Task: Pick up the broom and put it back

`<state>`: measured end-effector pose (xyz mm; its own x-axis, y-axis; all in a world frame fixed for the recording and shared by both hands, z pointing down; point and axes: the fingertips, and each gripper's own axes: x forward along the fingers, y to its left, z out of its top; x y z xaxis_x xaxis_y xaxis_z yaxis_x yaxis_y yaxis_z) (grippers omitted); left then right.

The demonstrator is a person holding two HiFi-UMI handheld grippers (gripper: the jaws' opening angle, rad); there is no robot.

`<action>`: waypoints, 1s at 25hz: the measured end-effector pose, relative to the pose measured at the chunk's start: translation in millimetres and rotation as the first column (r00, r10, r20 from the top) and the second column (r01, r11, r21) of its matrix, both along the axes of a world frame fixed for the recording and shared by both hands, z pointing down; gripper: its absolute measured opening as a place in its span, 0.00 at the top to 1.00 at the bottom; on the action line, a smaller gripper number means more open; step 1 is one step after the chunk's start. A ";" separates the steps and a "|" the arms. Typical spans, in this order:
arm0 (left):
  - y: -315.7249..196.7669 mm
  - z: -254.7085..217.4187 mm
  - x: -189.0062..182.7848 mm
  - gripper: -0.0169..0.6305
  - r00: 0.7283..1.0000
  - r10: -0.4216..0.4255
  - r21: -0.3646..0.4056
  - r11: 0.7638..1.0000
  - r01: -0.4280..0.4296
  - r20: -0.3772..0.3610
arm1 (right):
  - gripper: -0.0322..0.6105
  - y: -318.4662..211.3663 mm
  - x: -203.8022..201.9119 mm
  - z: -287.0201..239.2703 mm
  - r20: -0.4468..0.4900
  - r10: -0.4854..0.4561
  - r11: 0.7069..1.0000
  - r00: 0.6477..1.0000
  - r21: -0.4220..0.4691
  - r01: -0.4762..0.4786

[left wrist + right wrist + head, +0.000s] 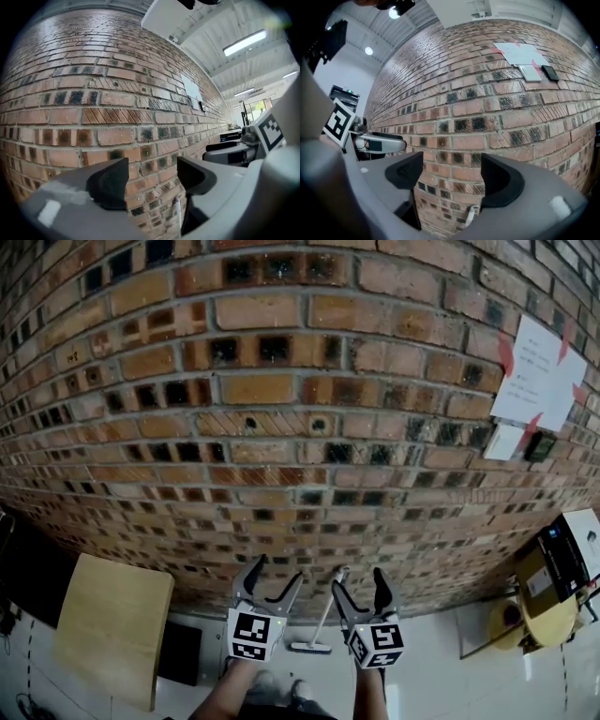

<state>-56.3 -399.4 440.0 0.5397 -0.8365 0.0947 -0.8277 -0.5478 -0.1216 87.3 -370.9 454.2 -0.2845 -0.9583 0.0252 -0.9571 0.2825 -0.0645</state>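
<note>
head view | left claw [275,576] spread, empty | right claw [359,582] spread, empty | broom [324,613] between them, leaning on brick wall [281,390]

I hold left gripper [278,574], right gripper [358,582] (two, grey); one white-handled broom [323,622]; one pale wooden table [112,634]; two white paper sheets [539,371].

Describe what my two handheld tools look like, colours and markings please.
Both the left tool and the right tool have light grey moulded bodies ending in two curved jaws lined with black pads. Each carries a white cube printed with black square markers: the left cube and the right cube. No cables show. The forearms look bare, with no sleeves in view.
</note>
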 end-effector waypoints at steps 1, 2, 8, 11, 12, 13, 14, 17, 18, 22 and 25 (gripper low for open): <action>-5.4 -3.8 -0.1 0.47 1.000 0.001 0.006 1.000 -0.001 -0.012 | 0.35 -1.5 -1.3 -3.4 -0.004 0.005 1.000 1.000 0.006 -0.005; -9.9 -9.3 1.6 0.47 1.000 0.010 0.014 1.000 -0.009 -0.024 | 0.35 -2.6 -1.8 -7.7 -0.006 0.011 1.000 1.000 0.013 -0.011; -18.3 -31.0 44.8 0.47 0.984 0.172 0.042 0.984 -0.171 -0.043 | 0.35 3.4 20.6 -18.9 -0.003 0.082 0.996 0.997 0.027 -0.082; -16.4 -26.8 75.8 0.47 0.965 0.259 0.017 0.966 -0.258 -0.049 | 0.35 22.3 44.0 -18.3 -0.026 0.140 0.990 0.990 0.021 -0.139; -13.7 -25.6 88.6 0.47 0.956 0.289 0.012 0.957 -0.289 -0.053 | 0.35 31.0 54.0 -19.3 -0.034 0.166 0.986 0.986 0.023 -0.165; -10.2 -25.3 102.3 0.47 0.945 0.322 0.010 0.947 -0.322 -0.057 | 0.35 40.0 64.4 -21.0 -0.040 0.194 0.981 0.980 0.028 -0.193; -5.8 -25.7 116.6 0.47 0.932 0.357 0.009 0.934 -0.357 -0.063 | 0.36 49.3 75.1 -22.6 -0.046 0.224 0.974 0.974 0.033 -0.222; 11.8 -27.5 157.8 0.47 0.883 0.463 0.007 0.886 -0.464 -0.074 | 0.36 78.5 106.3 -22.0 -0.055 0.317 0.948 0.947 0.038 -0.315; 18.2 -27.8 169.5 0.47 0.866 0.494 0.008 0.869 -0.495 -0.076 | 0.36 88.1 115.1 -20.8 -0.056 0.346 0.938 0.937 0.032 -0.345; 41.3 -24.6 205.5 0.47 0.803 0.591 0.003 0.806 -0.593 -0.077 | 0.36 124.5 144.0 -15.7 -0.068 0.443 0.896 0.894 0.013 -0.443; 60.0 -21.1 228.5 0.47 0.753 0.653 -0.006 0.755 -0.655 -0.083 | 0.36 152.4 160.3 -14.1 -0.084 0.496 0.868 0.864 0.009 -0.497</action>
<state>172.2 -339.4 418.8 0.9601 -0.2742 0.0544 -0.2717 -0.9611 -0.0489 247.6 -218.5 440.1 0.2320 -0.9719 0.0404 -0.9727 -0.2314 0.0183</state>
